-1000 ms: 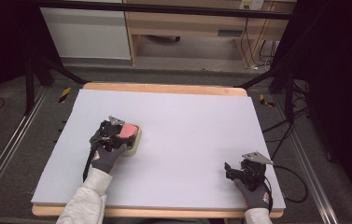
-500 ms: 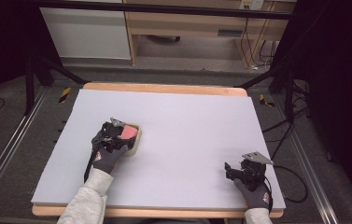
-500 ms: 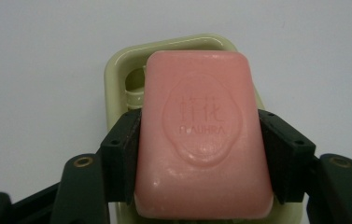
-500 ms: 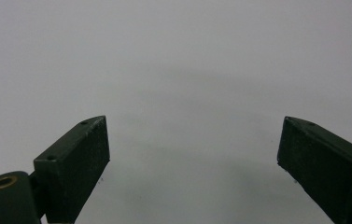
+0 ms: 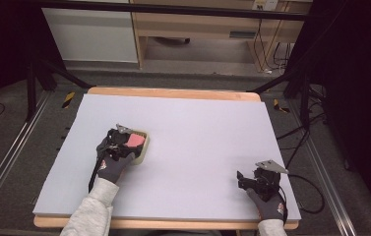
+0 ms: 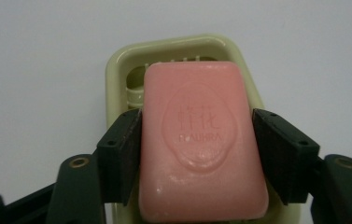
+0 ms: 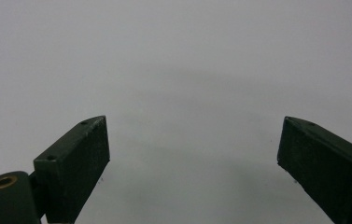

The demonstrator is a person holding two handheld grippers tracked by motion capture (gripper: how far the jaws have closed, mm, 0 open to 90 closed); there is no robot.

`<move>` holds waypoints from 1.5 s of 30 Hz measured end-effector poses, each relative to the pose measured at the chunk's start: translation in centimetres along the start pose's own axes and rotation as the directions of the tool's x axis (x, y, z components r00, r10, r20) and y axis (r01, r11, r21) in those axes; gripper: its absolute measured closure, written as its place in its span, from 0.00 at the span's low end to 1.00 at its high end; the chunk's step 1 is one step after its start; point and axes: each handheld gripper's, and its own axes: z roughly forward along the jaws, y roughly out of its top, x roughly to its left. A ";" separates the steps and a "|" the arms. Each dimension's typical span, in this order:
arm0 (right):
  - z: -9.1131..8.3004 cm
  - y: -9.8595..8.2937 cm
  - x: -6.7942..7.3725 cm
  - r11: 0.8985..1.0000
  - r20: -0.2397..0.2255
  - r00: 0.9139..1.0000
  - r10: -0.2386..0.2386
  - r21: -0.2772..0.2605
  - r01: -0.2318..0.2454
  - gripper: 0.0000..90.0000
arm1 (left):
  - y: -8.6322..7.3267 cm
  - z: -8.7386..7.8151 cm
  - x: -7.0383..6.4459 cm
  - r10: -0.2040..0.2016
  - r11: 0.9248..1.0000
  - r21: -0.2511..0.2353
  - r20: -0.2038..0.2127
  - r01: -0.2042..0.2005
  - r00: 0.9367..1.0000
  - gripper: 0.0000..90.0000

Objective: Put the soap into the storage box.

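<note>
— Left gripper fingers: pinching pink soap bar by both long sides, over green soap dish.
— Right gripper fingers: spread wide, nothing between, above bare white tabletop.

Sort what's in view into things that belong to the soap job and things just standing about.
In the job:
- pink soap bar, clamped between the jaws of the left gripper
- pale green soap dish under it

Standing about:
- right gripper, jaws wide apart over the bare white table sheet
- wooden furniture behind the table
</note>
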 end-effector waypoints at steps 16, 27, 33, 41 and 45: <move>-0.1 0.0 -0.1 1.000 0.003 1.000 0.006 -0.005 -0.006 0.10 | 0.3 -2.5 0.1 -0.003 0.997 -0.075 0.025 0.005 1.000 0.30; -0.1 0.0 -0.1 1.000 0.005 1.000 0.009 -0.009 -0.009 0.09 | -0.7 -4.8 0.5 0.014 0.990 -0.141 0.062 -0.005 0.998 0.28; -0.2 0.0 -0.2 1.000 0.006 1.000 0.012 -0.011 -0.012 0.09 | -1.9 -5.6 0.9 0.006 0.986 -0.167 0.057 0.004 0.998 0.28; -0.4 -0.1 -0.4 1.000 0.011 1.000 0.018 -0.018 -0.018 0.09 | -4.1 -6.2 1.6 0.010 0.987 -0.164 0.041 -0.003 0.999 0.27; -0.4 -0.1 -0.4 1.000 0.013 1.000 0.018 -0.016 -0.018 0.08 | -5.1 -6.6 2.0 0.002 0.987 -0.163 0.042 0.005 0.999 0.26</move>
